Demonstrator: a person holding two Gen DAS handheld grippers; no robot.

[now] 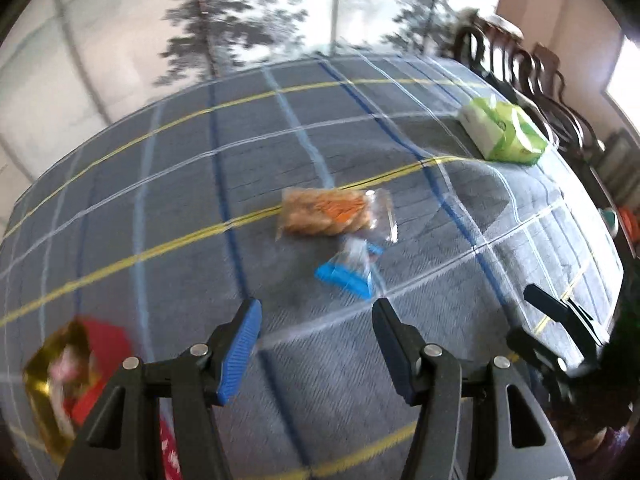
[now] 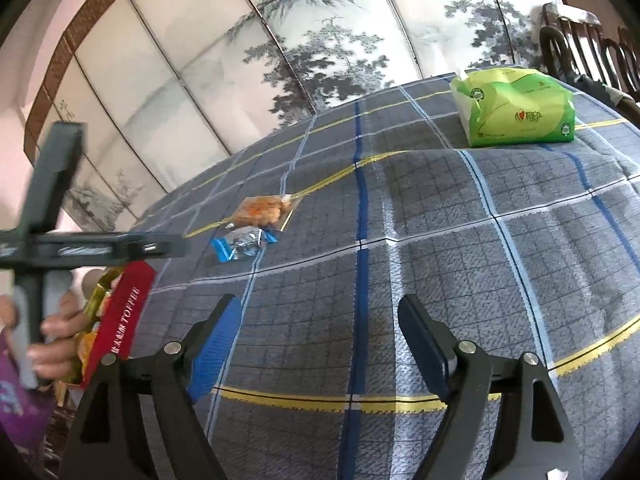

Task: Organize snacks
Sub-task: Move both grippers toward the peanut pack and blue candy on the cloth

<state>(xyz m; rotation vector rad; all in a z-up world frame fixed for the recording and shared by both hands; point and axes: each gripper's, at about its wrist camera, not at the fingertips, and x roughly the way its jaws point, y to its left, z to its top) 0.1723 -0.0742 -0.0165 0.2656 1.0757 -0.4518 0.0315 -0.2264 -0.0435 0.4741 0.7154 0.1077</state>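
Holding: your left tool (image 1: 316,312) and right tool (image 2: 320,308) are both spread, empty.
Snacks: cracker packet (image 1: 326,211) and blue candy (image 1: 350,270) touch, frame centre, on tabletop (image 1: 160,200).
Box: red-gold box (image 1: 76,364), lower left.

Left gripper (image 1: 316,326) gapes wide at the bottom, holding nothing. At centre lie 2 snacks: an orange cracker packet (image 1: 326,214) and, just below, a blue wrapped candy (image 1: 352,270). Green tissue pack (image 1: 504,128) upper right.
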